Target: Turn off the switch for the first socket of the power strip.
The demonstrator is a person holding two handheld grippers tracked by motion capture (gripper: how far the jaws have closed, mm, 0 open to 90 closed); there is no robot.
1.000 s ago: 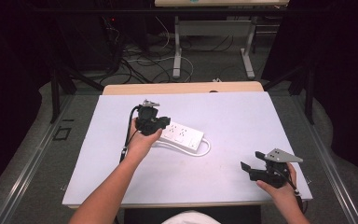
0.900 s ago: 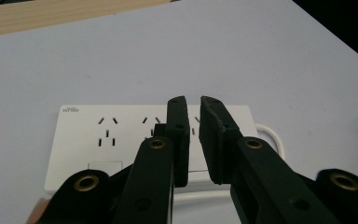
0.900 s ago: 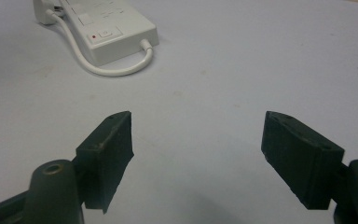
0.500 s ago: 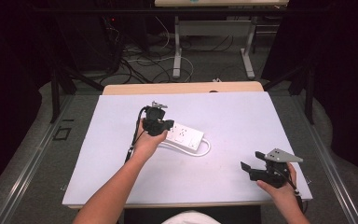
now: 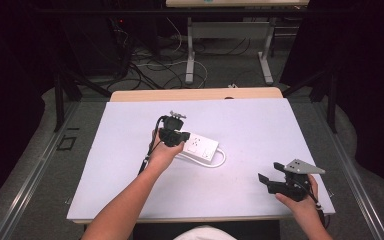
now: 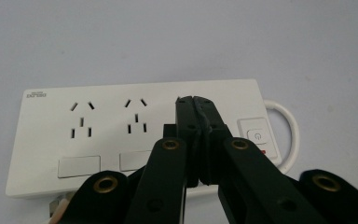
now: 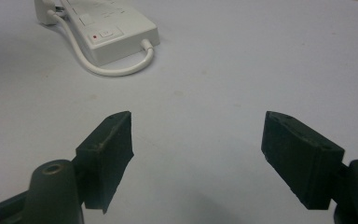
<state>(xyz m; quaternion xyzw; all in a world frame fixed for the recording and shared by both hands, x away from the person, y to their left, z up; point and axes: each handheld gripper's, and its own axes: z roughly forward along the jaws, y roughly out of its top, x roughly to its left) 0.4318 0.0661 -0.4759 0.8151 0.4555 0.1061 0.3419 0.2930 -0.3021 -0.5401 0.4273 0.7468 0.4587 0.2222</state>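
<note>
My left gripper (image 6: 196,103), jaws pressed together and empty, points down over the white power strip (image 5: 200,146) at mid-table, forearm stretched forward. My right gripper (image 5: 272,179), jaws spread wide, rests low near the table's (image 5: 260,120) near right corner.

High view overlooks table (image 5: 260,125); gripper views sit low, perhaps sharing the power strip (image 6: 135,135)

Your one obstacle is the white power strip (image 5: 200,146) with its looped cord (image 7: 116,67) mid-desk (image 5: 260,125); around it the bare desk lies open.
</note>
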